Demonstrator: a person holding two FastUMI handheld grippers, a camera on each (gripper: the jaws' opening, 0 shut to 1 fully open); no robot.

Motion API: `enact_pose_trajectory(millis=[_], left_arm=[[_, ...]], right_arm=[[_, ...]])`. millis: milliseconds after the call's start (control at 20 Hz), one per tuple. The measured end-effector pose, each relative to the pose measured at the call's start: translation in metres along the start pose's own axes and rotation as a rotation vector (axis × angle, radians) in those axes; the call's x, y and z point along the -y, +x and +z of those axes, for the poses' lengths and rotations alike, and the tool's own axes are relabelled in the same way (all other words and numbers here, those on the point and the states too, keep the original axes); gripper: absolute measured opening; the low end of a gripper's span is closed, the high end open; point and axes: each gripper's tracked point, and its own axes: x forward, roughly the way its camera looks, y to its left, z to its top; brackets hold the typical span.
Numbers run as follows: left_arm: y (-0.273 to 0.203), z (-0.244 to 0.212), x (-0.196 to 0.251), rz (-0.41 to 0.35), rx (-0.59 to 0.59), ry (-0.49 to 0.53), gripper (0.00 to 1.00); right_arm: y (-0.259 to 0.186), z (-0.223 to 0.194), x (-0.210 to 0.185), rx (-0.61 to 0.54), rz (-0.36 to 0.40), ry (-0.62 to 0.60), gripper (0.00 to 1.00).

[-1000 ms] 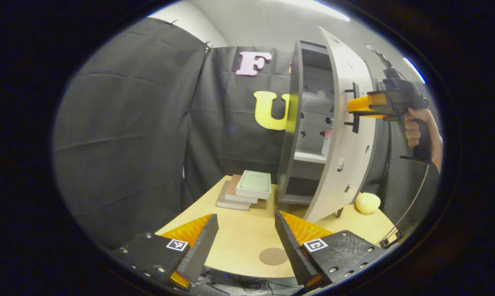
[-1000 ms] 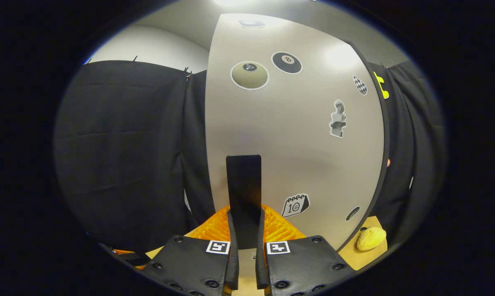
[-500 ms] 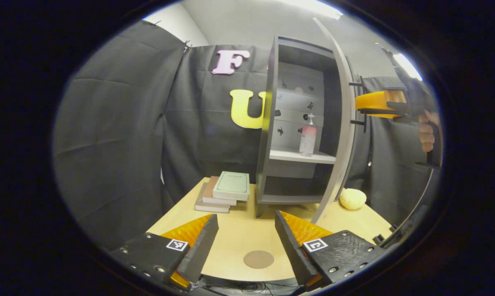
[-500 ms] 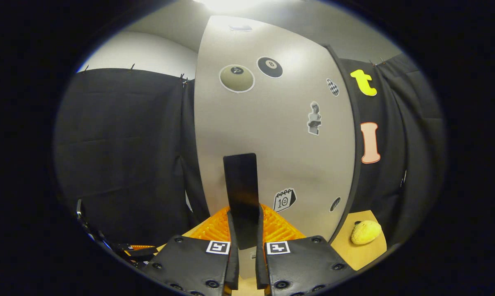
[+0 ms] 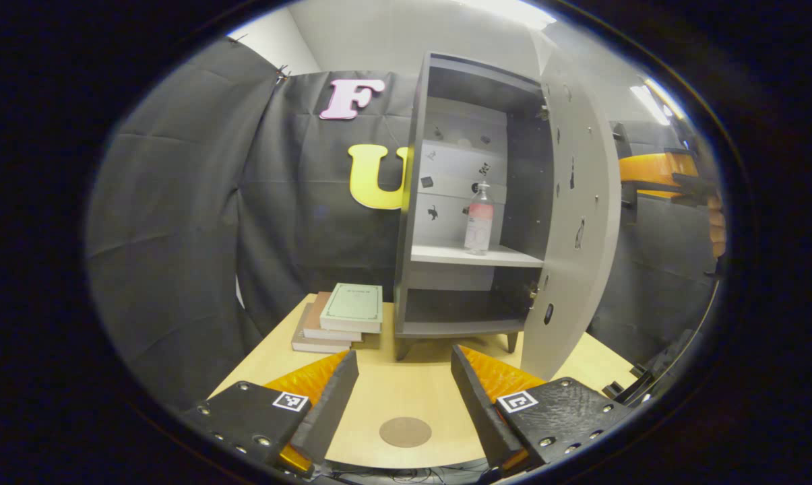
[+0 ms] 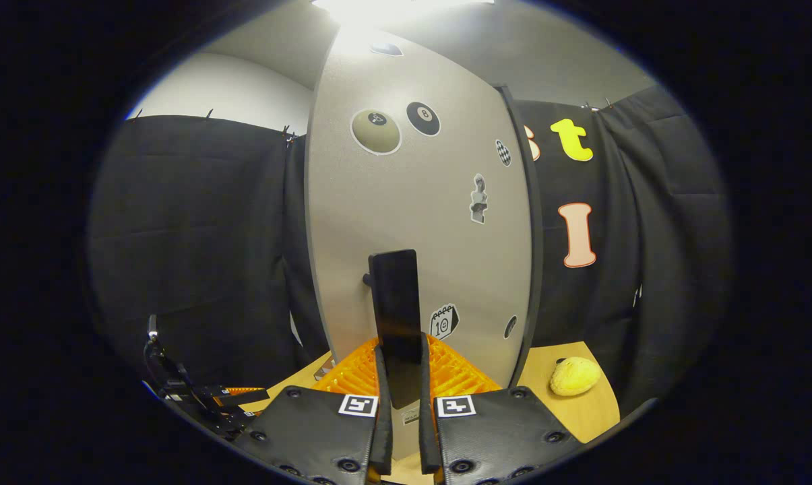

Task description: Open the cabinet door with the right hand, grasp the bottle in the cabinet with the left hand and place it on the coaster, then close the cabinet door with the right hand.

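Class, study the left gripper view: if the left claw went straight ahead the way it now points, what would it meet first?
Probably the open cabinet. The left claw is open above the table, aimed roughly at the cabinet's lower part, below the shelf holding the bottle. Nothing seems to stand between, though depth is hard to judge.

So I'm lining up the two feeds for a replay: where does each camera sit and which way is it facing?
Left gripper view: rides the left tool, low over the table, facing the open cabinet with the bottle on its shelf; its own open fingers show, with the coaster between them.
Right gripper view: rides the right tool, facing the door's stickered outer face; its fingers are shut on the door handle.
Shared: the door, the table, and the left tool.
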Motion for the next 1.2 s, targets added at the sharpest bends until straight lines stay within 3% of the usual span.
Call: enact_pose_trajectory(millis=[750,950,1050,1200], left_arm=[[0.036,-0.015,0.056,-0.137,-0.052,0.035,0.86],[0.044,-0.019,0.069,-0.171,-0.064,0.053,0.86],[0.046,-0.017,0.072,-0.178,-0.066,0.067,0.86],[0.049,-0.017,0.08,-0.205,-0.067,0.076,0.84]], right_arm=[[-0.028,0.0,0.054,0.005,-0.162,0.039,0.16],[-0.038,0.003,0.078,0.027,-0.267,0.079,0.19],[-0.041,0.0,0.085,0.044,-0.309,0.1,0.06],[-0.037,0.0,0.079,0.054,-0.277,0.144,0.06]])
